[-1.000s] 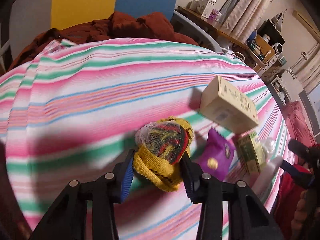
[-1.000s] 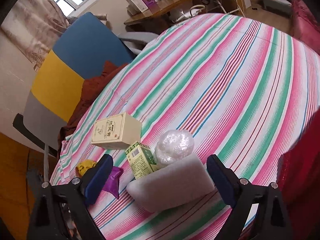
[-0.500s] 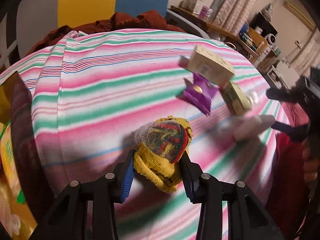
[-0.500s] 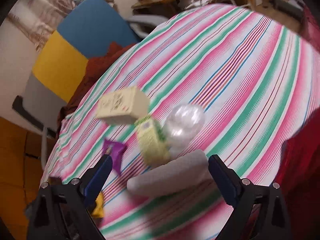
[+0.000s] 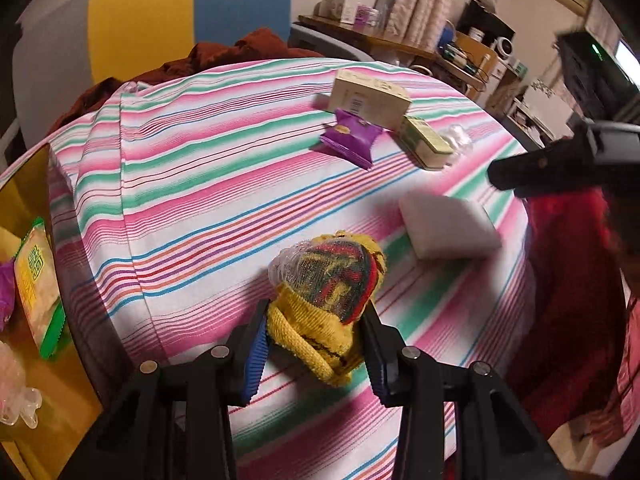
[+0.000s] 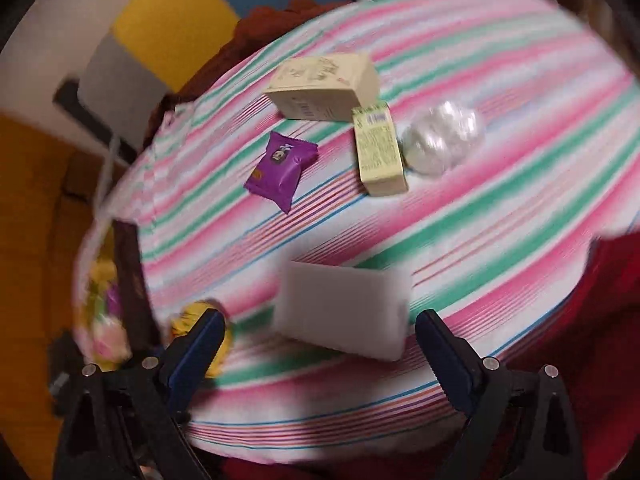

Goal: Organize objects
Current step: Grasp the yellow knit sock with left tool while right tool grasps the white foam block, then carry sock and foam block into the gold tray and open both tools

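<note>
My left gripper [image 5: 316,344] is shut on a yellow knitted bundle [image 5: 328,292] wrapped in mesh, held above the striped tablecloth [image 5: 192,184] near its front edge. My right gripper [image 6: 320,344] is open and empty, with a white foam block [image 6: 344,308] lying on the cloth between and just beyond its jaws. The block also shows in the left wrist view [image 5: 448,220]. Farther back lie a purple snack packet [image 6: 282,166], a green-and-cream carton [image 6: 378,148], a beige box [image 6: 324,84] and a clear plastic ball [image 6: 442,136].
At the table's left edge a yellow bin [image 5: 24,320] holds packets, including a green-edged one [image 5: 38,284]. Red fabric [image 5: 572,300] hangs at the right. A yellow and blue chair back [image 5: 192,12] and a cluttered shelf [image 5: 360,20] stand behind the table.
My left gripper has pulled back and leftward with the bundle, bringing the bin into view. My right gripper has risen and drawn back; the white block now lies flat, nearer the front edge.
</note>
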Motion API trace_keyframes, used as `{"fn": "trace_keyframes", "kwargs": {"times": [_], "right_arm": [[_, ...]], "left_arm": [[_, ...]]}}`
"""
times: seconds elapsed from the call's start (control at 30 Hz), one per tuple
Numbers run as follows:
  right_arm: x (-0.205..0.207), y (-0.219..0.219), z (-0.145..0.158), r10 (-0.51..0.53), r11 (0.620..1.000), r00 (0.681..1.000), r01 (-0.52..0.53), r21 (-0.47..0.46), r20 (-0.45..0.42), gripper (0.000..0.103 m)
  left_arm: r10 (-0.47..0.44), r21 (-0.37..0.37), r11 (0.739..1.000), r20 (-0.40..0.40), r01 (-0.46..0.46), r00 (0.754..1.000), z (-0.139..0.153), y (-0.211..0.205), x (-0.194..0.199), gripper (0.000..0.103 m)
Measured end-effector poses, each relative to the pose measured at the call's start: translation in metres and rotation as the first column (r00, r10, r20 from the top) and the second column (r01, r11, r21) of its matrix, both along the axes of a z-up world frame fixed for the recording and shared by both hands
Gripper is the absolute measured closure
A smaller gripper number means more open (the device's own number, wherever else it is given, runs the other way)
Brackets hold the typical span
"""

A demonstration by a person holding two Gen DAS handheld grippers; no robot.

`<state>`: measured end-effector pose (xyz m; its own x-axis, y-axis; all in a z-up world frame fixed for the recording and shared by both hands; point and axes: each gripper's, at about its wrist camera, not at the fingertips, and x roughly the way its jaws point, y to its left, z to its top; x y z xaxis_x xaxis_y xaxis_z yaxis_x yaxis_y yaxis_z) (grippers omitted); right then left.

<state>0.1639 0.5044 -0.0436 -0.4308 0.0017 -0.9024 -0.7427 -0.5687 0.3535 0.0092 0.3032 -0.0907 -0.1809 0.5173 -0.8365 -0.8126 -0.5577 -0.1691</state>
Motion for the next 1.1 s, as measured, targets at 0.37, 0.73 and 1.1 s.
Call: {"fn": "trace_keyframes", "kwargs": {"times": [0.37, 0.73, 1.1], "right_arm": [[-0.053, -0.033, -0.034, 0.506, 0.791, 0.753, -0.599, 0.122, 0.420, 0.008], [-0.060, -0.013, -0.064, 0.539, 0.785, 0.710, -0.619, 0.037, 0.453, 0.019], [-0.028, 0.007, -0.027, 0.399, 0.863, 0.847, -0.476, 0.168, 0.351, 0.028]], "left_arm": [[-0.047, 0.011, 0.999, -0.025, 0.048, 0.999, -0.005, 0.002, 0.005, 0.060], [-0.041, 0.009, 0.999, -0.061, 0.042, 0.997, -0.011, 0.006, 0.008, 0.060], [-0.043, 0.084, 0.995, -0.093, 0.051, 0.995, 0.018, -0.004, 0.022, 0.064]]}}
